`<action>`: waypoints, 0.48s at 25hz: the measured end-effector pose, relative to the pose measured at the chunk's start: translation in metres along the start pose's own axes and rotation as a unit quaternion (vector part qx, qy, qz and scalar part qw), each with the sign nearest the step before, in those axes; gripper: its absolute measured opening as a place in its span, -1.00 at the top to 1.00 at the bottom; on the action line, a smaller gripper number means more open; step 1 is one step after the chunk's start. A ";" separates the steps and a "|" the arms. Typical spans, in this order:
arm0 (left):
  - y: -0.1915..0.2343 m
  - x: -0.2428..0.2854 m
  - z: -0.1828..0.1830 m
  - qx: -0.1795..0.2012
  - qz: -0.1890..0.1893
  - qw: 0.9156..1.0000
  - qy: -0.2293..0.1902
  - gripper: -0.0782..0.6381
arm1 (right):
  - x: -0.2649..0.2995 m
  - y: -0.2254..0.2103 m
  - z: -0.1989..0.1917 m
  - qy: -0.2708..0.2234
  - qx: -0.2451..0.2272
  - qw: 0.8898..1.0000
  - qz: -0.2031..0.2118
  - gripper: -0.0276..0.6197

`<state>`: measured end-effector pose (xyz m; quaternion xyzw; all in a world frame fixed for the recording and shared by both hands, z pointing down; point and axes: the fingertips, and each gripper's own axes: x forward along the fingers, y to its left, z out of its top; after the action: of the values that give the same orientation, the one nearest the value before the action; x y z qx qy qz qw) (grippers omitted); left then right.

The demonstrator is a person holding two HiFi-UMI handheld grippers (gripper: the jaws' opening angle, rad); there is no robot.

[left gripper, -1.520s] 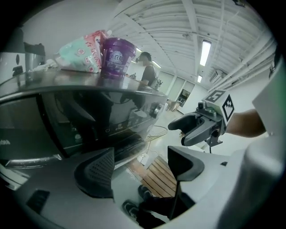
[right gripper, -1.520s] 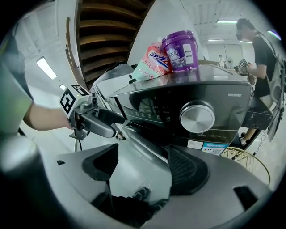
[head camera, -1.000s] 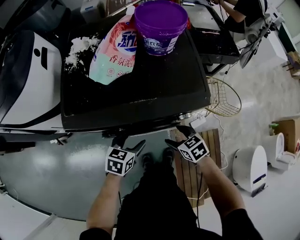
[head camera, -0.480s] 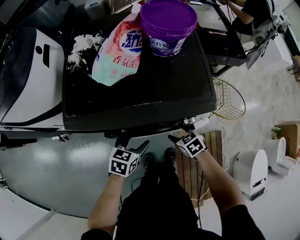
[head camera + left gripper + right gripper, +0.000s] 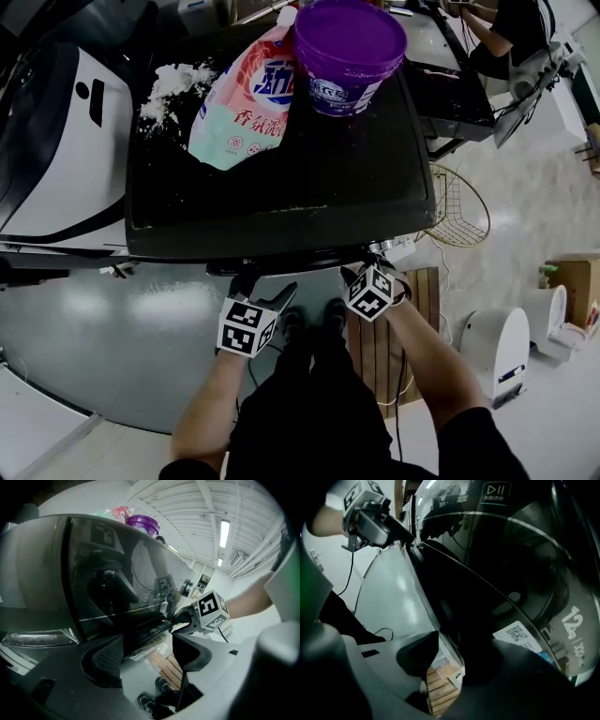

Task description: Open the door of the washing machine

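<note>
We're at grasp step. Door (image 5: pixel 501 573) sits on washing machine (image 5: pixel 281 202) front, looks unopened. Right hand-held gripper (image 5: pixel 445 663) jaws apart, straddling door edge. Left hand-held gripper (image 5: pixel 147 660) apart, empty, near glass. Next, we judge: clamp edge, pull outward.

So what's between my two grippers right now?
Head view: the person's shoes on the grey floor sit between the left gripper and right gripper, just below the washing machine front.
</note>
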<state>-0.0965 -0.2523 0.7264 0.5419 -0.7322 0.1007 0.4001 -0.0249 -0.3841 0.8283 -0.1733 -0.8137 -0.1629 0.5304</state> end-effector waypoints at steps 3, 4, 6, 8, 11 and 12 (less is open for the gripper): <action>0.001 0.000 0.000 -0.004 -0.001 1.000 -0.003 -0.16 | 0.002 -0.002 -0.003 0.009 -0.033 0.999 -0.014 0.45; 0.002 -0.001 0.001 -0.011 -0.001 1.000 -0.007 -0.15 | 0.002 -0.002 -0.005 0.016 -0.050 0.998 -0.018 0.46; 0.005 -0.002 0.002 -0.021 0.005 1.000 -0.015 -0.07 | 0.005 -0.002 -0.010 0.030 -0.088 0.995 -0.027 0.50; 0.008 -0.003 0.003 -0.020 0.014 0.999 -0.023 0.03 | 0.007 -0.004 -0.012 0.038 -0.104 0.993 -0.029 0.51; 0.010 -0.002 0.002 -0.013 0.021 0.999 -0.023 0.05 | 0.007 -0.005 -0.011 0.042 -0.097 0.994 -0.011 0.54; 0.009 -0.002 0.000 -0.010 0.021 1.000 -0.019 0.05 | 0.006 -0.004 -0.011 0.046 -0.096 0.994 -0.002 0.55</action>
<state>-0.1044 -0.2478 0.7275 0.5240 -0.7520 0.0913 0.3893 -0.0196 -0.3917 0.8382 -0.2142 -0.7696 -0.2485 0.5478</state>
